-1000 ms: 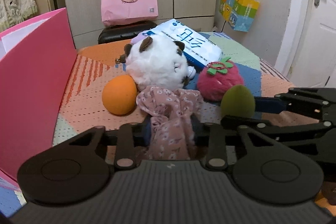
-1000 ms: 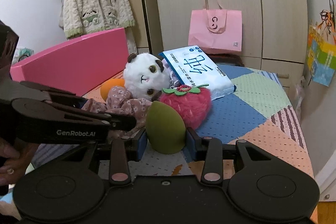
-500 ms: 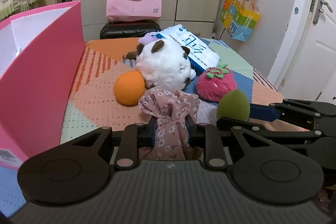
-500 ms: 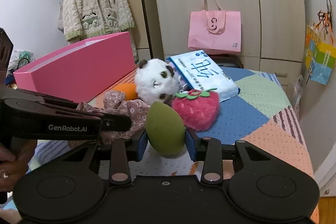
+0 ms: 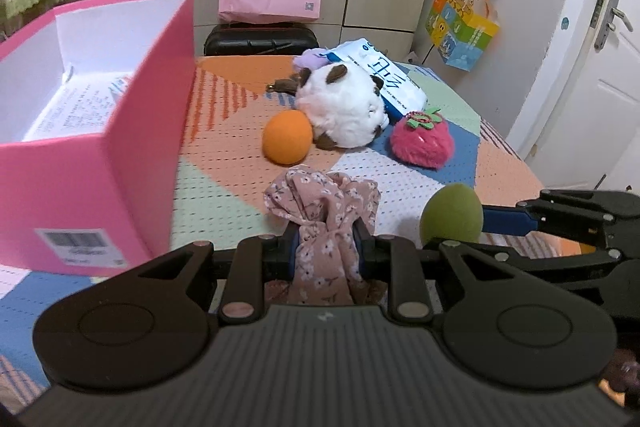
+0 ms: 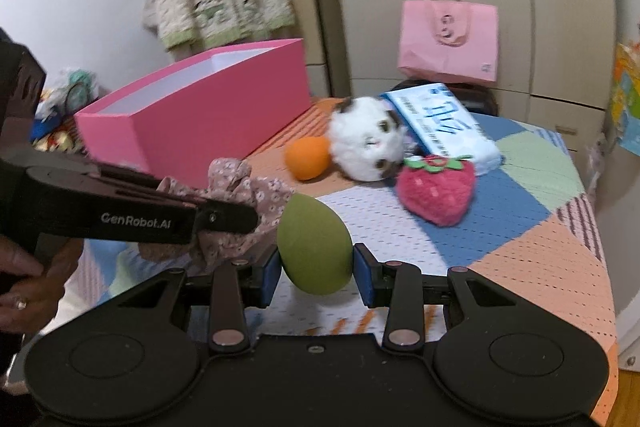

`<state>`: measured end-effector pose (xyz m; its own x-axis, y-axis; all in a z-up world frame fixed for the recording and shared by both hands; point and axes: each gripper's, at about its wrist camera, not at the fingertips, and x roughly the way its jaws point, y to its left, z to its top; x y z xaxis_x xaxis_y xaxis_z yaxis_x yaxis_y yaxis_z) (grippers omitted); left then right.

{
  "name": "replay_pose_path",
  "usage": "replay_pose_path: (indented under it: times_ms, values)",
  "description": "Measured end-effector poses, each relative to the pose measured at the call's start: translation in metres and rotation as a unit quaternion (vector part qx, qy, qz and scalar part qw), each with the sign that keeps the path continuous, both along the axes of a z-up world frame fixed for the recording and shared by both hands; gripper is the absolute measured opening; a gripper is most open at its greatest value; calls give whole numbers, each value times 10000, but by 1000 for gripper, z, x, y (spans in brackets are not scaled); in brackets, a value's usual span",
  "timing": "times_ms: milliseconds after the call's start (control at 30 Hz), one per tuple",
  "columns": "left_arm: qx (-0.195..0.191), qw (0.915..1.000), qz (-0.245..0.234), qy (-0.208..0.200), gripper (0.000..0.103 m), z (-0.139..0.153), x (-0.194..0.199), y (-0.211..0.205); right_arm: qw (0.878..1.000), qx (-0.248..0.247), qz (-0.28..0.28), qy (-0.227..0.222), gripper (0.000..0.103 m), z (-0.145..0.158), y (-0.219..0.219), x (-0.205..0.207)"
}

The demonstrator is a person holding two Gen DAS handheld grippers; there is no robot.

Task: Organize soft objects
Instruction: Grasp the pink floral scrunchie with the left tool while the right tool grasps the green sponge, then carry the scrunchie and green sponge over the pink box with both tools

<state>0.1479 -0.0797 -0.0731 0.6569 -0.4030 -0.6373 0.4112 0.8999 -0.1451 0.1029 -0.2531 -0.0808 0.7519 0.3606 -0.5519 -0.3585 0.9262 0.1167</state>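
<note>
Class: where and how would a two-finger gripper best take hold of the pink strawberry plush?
Grip the strawberry plush across its round body, below the green leaves, coming from above and the front. The body is soft and compressible; the white plush crowds its far left side.

Both grippers rose off the bedspread [image 5: 224, 163], lifting the floral cloth [image 5: 324, 211] and green sponge [image 6: 314, 247]; the pink box [image 5: 120, 131] came nearer.

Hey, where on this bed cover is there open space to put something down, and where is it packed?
Bare cover lies between the pink box and the orange ball, and at the near right corner past the strawberry plush. The box holds only papers. It is crowded where ball, white plush, strawberry and tissue pack cluster.
</note>
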Motion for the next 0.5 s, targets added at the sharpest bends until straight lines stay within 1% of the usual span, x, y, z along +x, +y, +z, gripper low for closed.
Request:
replay_pose_path:
  times_ms: [233,300,400,500]
  values:
    - [-79,9999,29,144,23,12,-18,33,9976,-97,633,274,44,18,26,-8]
    - [-105,9997,64,229,23,16,-21,43,9958,-16,781,488,44,24,32,-9]
    - [-270,9988,49,412,23,23,-27,61,9914,131,1109,683,44,35,42,-12]
    - [-213,9988,72,439,23,30,-34,77,9876,120,1362,766,44,46,54,-14]
